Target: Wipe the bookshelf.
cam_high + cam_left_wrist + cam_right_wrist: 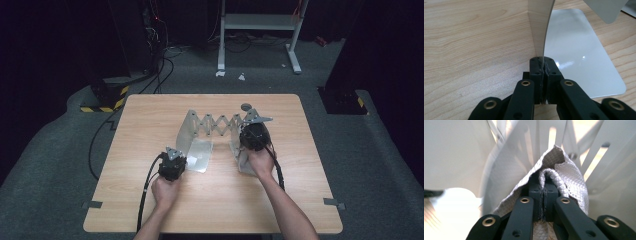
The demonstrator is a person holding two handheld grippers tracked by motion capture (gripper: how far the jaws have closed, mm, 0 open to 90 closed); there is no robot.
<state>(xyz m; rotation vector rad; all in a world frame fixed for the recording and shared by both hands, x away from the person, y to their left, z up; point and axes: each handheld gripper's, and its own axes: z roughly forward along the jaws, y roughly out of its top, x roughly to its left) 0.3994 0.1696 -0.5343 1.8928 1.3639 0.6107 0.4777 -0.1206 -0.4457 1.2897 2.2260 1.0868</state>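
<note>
A silver metal rack stands mid-table, its scissor lattice (220, 124) linking two end plates. My left gripper (179, 156) is shut on the near edge of the left end's upright plate (539, 30), right where it meets the flat base plate (579, 50) lying on the wood. My right gripper (251, 134) is at the rack's right end, held above the table. In the right gripper view the right gripper (543, 182) is shut on a fold of white mesh cloth (566, 175), which bunches over the jaws, with the rack's slotted bars (599, 150) close behind.
A small grey round object (246, 106) lies on the wooden table (150, 115) just behind the rack. On the floor beyond are a white stand (257, 22), cables (160, 75) and a yellow-black striped base (105, 102).
</note>
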